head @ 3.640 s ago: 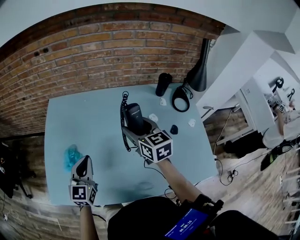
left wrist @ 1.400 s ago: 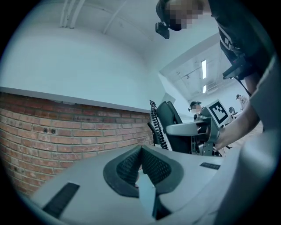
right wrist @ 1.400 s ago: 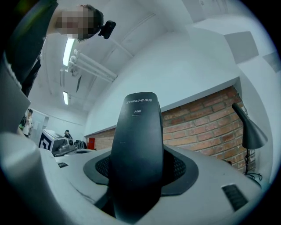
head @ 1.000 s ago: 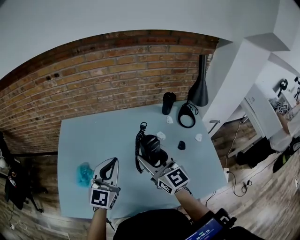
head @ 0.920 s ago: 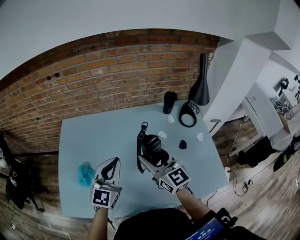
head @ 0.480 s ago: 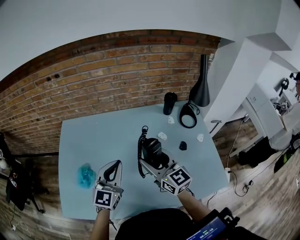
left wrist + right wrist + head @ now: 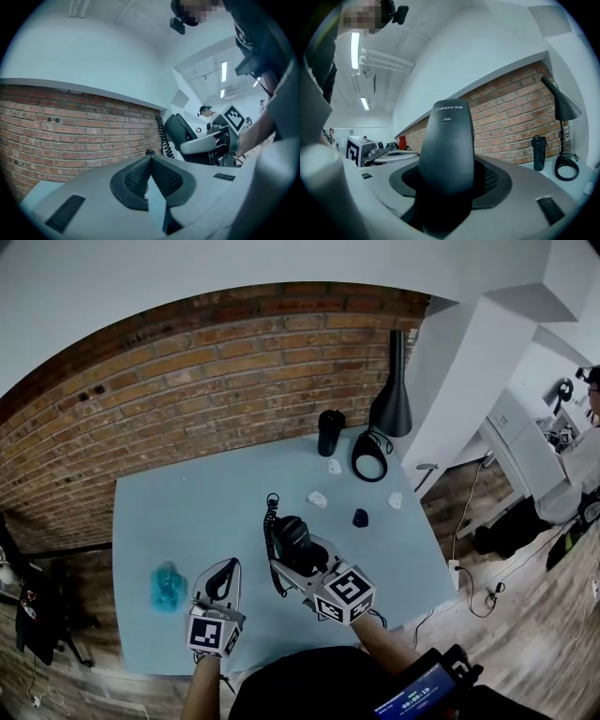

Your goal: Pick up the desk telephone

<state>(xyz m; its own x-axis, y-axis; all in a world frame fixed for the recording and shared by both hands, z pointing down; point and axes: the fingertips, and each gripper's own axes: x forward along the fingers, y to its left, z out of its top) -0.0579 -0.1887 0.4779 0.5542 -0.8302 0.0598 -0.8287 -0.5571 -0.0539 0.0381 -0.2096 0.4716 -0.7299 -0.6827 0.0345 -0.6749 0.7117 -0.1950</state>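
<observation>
Two grippers sit low in the head view, nearest the person. At lower left, the left gripper [image 7: 222,577] has its jaws pressed together with nothing between them, above the near part of the pale blue table [image 7: 187,512]. Just right of it, the right gripper [image 7: 303,560] is clamped on the black desk telephone [image 7: 292,533], which stands upright between its pads near frame centre. Its coiled cord [image 7: 270,545] hangs on its left side. A turquoise object [image 7: 167,585] lies toward the table's left edge. Beyond the telephone lie small white pieces [image 7: 319,499] and a small dark piece [image 7: 361,517]. Farther up, a black cup [image 7: 329,432] and a black lamp [image 7: 392,395] stand by the brick wall [image 7: 187,399].
</observation>
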